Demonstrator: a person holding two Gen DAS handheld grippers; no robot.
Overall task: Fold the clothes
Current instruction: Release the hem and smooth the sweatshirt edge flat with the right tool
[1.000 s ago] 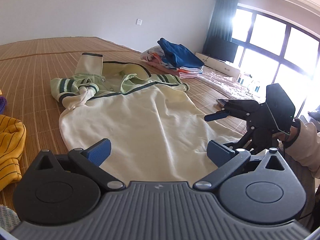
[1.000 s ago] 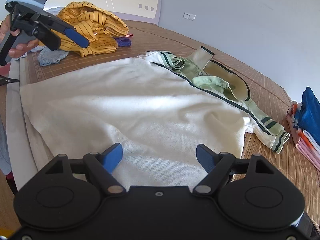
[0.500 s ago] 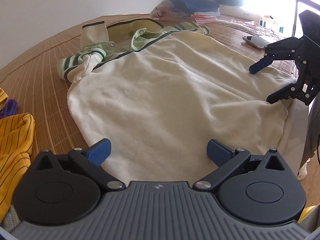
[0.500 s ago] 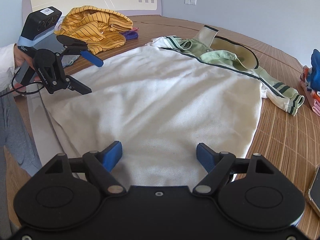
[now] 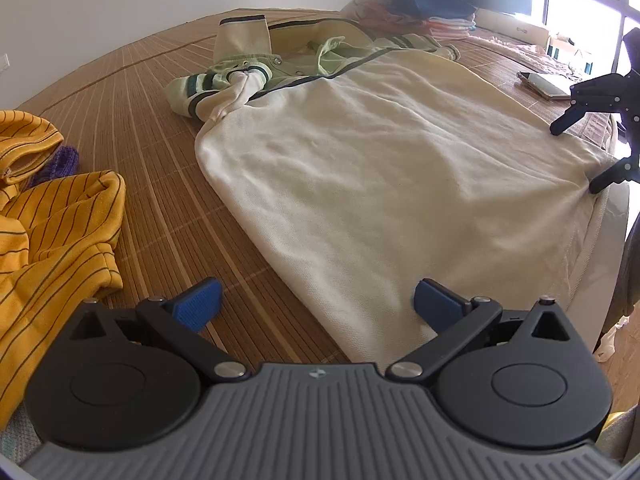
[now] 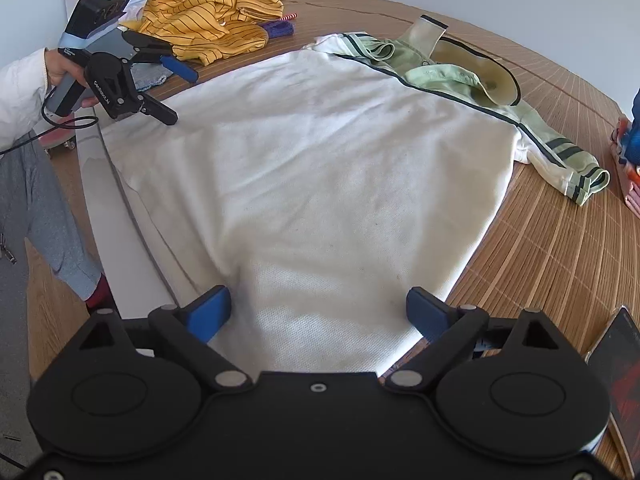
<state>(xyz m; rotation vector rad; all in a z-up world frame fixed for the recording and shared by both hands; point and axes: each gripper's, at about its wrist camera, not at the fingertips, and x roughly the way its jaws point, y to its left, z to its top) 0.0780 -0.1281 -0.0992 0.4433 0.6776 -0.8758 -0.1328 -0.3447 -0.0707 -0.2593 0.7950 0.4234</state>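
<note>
A cream shirt (image 5: 380, 168) with a pale green collar and striped sleeves lies flat on the bamboo mat; the same shirt (image 6: 320, 168) fills the right wrist view. My left gripper (image 5: 316, 308) is open, low over the shirt's near left hem corner. My right gripper (image 6: 318, 312) is open above the hem at the bed's edge. In the left wrist view the right gripper (image 5: 582, 156) shows at the far right with spread jaws. The left gripper (image 6: 172, 90), held by a hand, appears open at the upper left of the right wrist view.
A yellow striped garment (image 5: 52, 224) lies left of the shirt, and again as the yellow heap (image 6: 208, 16) near the headboard. A stack of folded clothes (image 5: 424, 4) sits at the far end. A phone (image 5: 544, 84) lies on the mat (image 5: 152, 184) by the bed's edge.
Both grippers dropped lower and closer to the hem. The left one shifted left toward the shirt's corner. Both stayed open.
</note>
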